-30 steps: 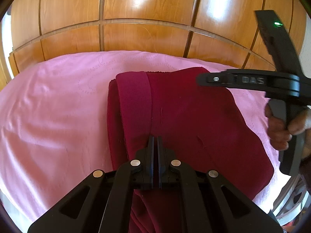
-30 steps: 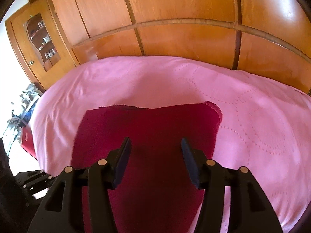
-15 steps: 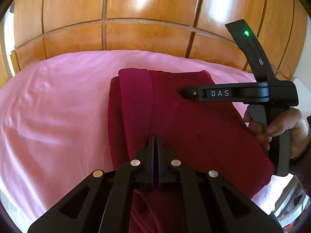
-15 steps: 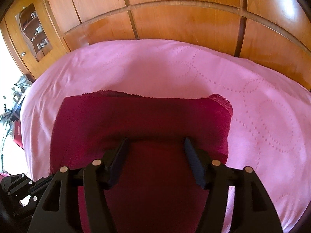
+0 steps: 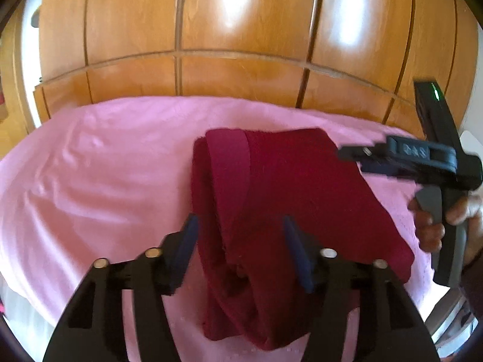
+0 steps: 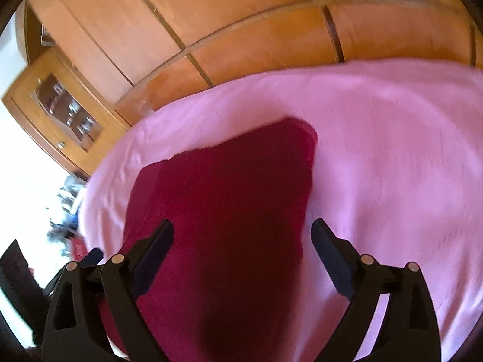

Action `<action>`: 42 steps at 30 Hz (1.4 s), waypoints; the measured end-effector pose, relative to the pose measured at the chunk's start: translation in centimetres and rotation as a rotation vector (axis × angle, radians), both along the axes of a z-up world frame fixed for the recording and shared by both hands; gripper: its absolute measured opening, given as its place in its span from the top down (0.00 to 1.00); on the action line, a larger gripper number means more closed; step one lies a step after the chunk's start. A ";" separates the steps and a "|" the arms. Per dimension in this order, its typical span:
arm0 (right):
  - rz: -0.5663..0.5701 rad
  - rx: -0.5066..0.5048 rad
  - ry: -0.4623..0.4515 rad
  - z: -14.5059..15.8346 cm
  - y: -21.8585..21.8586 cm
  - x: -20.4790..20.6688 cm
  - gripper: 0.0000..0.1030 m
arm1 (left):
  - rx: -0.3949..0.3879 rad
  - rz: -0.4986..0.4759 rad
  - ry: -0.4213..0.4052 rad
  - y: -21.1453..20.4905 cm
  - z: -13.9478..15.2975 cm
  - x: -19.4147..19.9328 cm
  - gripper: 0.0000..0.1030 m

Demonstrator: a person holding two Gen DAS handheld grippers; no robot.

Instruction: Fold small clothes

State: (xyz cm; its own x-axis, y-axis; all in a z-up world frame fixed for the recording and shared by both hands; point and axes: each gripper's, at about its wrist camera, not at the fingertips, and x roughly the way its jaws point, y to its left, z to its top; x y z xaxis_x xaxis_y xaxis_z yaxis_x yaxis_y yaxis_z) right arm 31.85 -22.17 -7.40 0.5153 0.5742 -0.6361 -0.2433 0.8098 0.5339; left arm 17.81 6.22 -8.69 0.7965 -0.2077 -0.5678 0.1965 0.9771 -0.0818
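A dark red garment (image 5: pixel 280 199) lies folded on the pink bedspread (image 5: pixel 105 181), with a folded band along its left side. My left gripper (image 5: pixel 241 247) is open, its jaws straddling the garment's near end just above it. My right gripper (image 6: pixel 241 256) is open and empty over the same garment (image 6: pixel 223 211), which fills the middle of the right wrist view. The right gripper also shows in the left wrist view (image 5: pixel 422 157), held by a hand beside the garment's right edge.
A wooden panelled wardrobe (image 5: pixel 241 45) rises behind the bed. A wooden cabinet with a glass door (image 6: pixel 60 111) stands at the left in the right wrist view. The bed edge runs near the bottom right in the left wrist view.
My left gripper was shut on the garment and has opened, letting it go. My right gripper has pulled back to the right, off the middle of the garment.
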 end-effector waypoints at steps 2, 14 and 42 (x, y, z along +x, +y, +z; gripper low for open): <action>0.015 0.080 0.045 -1.0 -1.1 -0.5 0.10 | -0.014 -0.022 0.027 0.4 0.0 0.2 0.39; 0.095 0.220 0.123 -4.1 -0.6 -0.5 0.17 | -0.282 -0.139 0.253 4.1 -3.8 4.1 0.28; 0.090 0.040 -0.017 -2.4 2.2 0.0 0.46 | -0.529 -0.293 0.240 6.4 -7.5 5.5 0.55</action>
State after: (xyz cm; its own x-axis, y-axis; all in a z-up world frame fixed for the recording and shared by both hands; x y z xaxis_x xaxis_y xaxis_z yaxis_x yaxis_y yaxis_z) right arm 31.87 -19.96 -9.76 0.4712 0.6434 -0.6034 -0.3237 0.7625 0.5602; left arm 23.29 12.63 -16.18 0.5285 -0.6972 -0.4844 0.3648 0.7017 -0.6120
